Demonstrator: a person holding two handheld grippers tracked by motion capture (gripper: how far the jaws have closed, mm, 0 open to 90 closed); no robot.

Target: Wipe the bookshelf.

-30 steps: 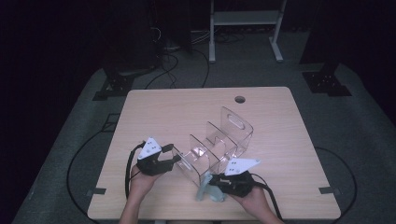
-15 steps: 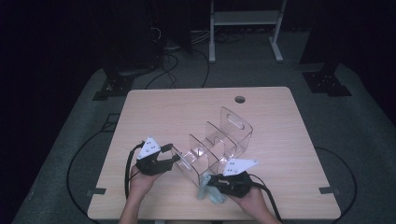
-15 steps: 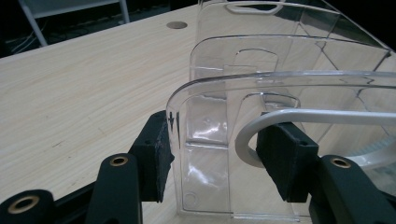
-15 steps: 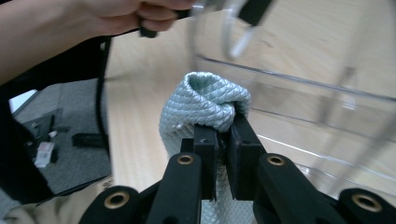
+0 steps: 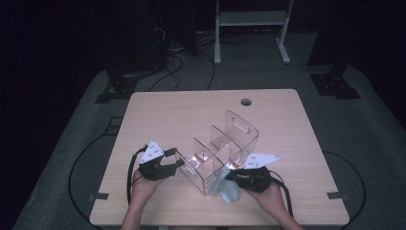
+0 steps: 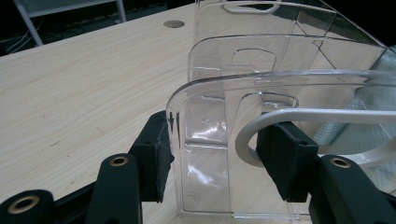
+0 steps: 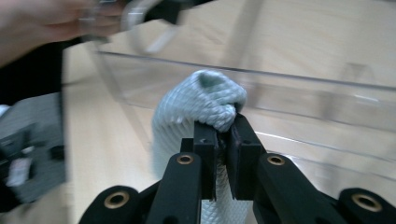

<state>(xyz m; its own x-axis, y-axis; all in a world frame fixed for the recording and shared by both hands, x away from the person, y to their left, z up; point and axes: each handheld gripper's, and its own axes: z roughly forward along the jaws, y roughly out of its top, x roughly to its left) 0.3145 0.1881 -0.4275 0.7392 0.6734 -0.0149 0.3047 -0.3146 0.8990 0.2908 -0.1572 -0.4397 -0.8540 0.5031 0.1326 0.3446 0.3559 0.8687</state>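
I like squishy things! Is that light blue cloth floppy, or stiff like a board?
Probably floppy: the cloth bunches into a soft lump where the right gripper pinches it. Its woven, ribbed surface likely keeps it from slipping. In the high view it sags onto the table, so it seems limp.

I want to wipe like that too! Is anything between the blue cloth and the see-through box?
Nothing visible. The right tongs pinch the pale blue cloth right beside the clear box, at its long side wall. The left tongs clamp the box's near end wall, away from the cloth.
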